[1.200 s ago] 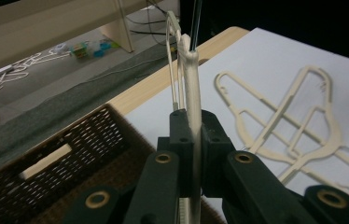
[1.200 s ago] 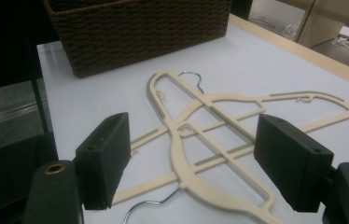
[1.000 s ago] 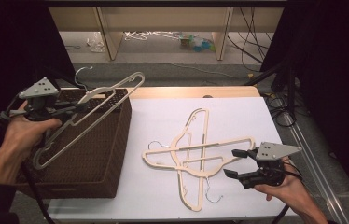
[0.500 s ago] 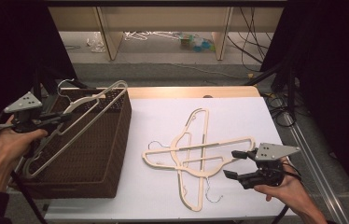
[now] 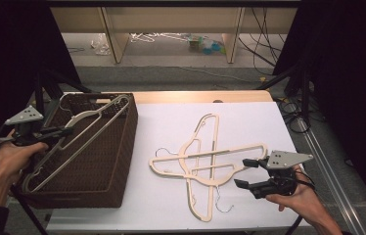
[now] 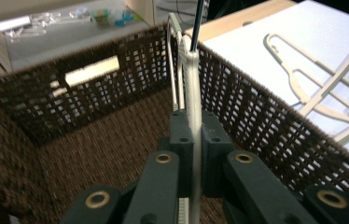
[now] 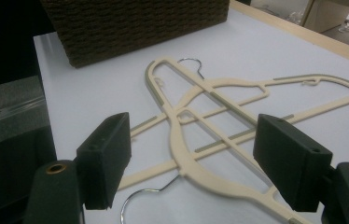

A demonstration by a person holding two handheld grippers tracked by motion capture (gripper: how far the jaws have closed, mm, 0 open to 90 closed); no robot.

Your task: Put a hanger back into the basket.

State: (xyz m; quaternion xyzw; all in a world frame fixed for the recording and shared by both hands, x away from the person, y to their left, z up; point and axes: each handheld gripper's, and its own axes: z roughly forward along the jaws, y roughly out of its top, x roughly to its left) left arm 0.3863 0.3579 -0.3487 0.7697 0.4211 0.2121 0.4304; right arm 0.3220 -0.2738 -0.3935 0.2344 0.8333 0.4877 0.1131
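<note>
Your left hand (image 5: 12, 156) comes in from the lower left with the forearm angled up toward the dark brown woven wicker basket (image 5: 122, 161) at the left end of the desk (image 5: 249, 117). Your left gripper (image 5: 63, 130) points rightward over the basket's near-left rim, and its jaws are clamped on a cream plastic clothes hanger (image 5: 80, 139) that slants across the basket's open top, from the near-left corner up to the far-right rim. In the left gripper view the hanger's (image 6: 192, 93) thin edge runs straight up between the closed jaws, with the basket's (image 6: 93, 140) inside below it. Your right hand (image 5: 298, 196) rests low at the desk's near right, palm cupping the right gripper (image 5: 247, 172), which points left with its jaws spread apart and holding nothing. Just beyond them lie two more cream hangers (image 5: 205, 164), crossed one over the other on the white desk surface; in the right gripper view the crossed pair (image 7: 200, 112) lies between the parted jaws.
</note>
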